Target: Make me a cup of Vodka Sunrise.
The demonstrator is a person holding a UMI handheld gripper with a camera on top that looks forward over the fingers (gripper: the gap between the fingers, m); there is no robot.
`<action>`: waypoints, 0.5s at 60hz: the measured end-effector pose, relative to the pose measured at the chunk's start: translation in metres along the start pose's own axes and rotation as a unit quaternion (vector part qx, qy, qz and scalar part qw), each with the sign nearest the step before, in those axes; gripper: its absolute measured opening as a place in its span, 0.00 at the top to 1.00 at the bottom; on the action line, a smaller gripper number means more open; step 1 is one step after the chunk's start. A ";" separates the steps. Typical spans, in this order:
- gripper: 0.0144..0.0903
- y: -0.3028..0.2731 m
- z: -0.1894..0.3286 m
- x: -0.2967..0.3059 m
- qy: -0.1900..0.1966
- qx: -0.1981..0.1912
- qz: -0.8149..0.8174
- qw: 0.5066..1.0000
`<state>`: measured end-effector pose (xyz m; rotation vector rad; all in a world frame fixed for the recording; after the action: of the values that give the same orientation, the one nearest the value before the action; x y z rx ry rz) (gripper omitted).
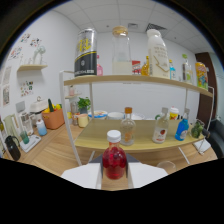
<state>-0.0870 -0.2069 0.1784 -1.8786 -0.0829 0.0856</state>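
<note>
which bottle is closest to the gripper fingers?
The red bottle with the white cap, standing between the gripper fingers. The clear bottle with the orange cap and the blue bottle stand further back on the lower shelf.

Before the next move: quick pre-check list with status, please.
1. Red bottle between the fingers: ok, it stands upright and centred.
2. Both fingers pressing on it: cannot tell, the contact is not clear at either side.
3. White cap on the red bottle: ok, in place.
4. Space ahead of the bottle: not ok, a clear bottle with an orange cap stands close beyond it on the lower shelf.
5. Cup ready for pouring: cannot tell, a clear glass seems to stand beside the fingers, but it is faint.
</note>
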 end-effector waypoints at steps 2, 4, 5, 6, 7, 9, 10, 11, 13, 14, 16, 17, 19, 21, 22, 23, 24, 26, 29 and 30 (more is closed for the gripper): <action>0.74 0.007 -0.004 0.006 0.002 -0.003 0.003 1.000; 0.74 0.013 -0.007 0.012 0.004 -0.005 0.008 1.000; 0.74 0.015 -0.009 0.016 0.004 -0.005 0.012 1.000; 0.74 0.018 -0.010 0.018 0.004 -0.008 0.017 1.000; 0.74 0.020 -0.011 0.020 0.004 -0.010 0.025 1.000; 0.74 0.024 -0.013 0.025 0.004 -0.014 0.048 0.999; 0.74 0.025 -0.013 0.027 0.002 -0.014 0.063 0.998; 0.74 0.025 -0.014 0.028 -0.001 -0.015 0.079 0.997; 0.74 0.024 -0.014 0.031 -0.009 -0.021 0.114 0.993; 0.74 0.024 -0.015 0.031 -0.012 -0.018 0.137 0.990; 0.74 0.020 -0.015 0.033 -0.021 -0.013 0.182 0.983; 0.74 0.018 -0.016 0.033 -0.027 -0.009 0.205 0.978; 0.74 0.015 -0.015 0.034 -0.037 -0.006 0.249 0.968; 0.74 0.014 -0.013 0.037 -0.043 -0.007 0.292 0.955; 0.74 0.013 -0.013 0.037 -0.047 -0.008 0.313 0.949; 0.74 0.011 -0.012 0.037 -0.053 -0.006 0.334 0.941; 0.74 0.007 -0.012 0.038 -0.058 -0.006 0.356 0.933; 0.74 0.002 -0.012 0.038 -0.071 0.001 0.401 0.913; 0.74 -0.007 -0.011 0.037 -0.095 0.011 0.467 0.879; 0.74 -0.011 -0.011 0.037 -0.102 0.015 0.487 0.867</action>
<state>-0.0490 -0.2102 0.1912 -1.7031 0.7297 0.9706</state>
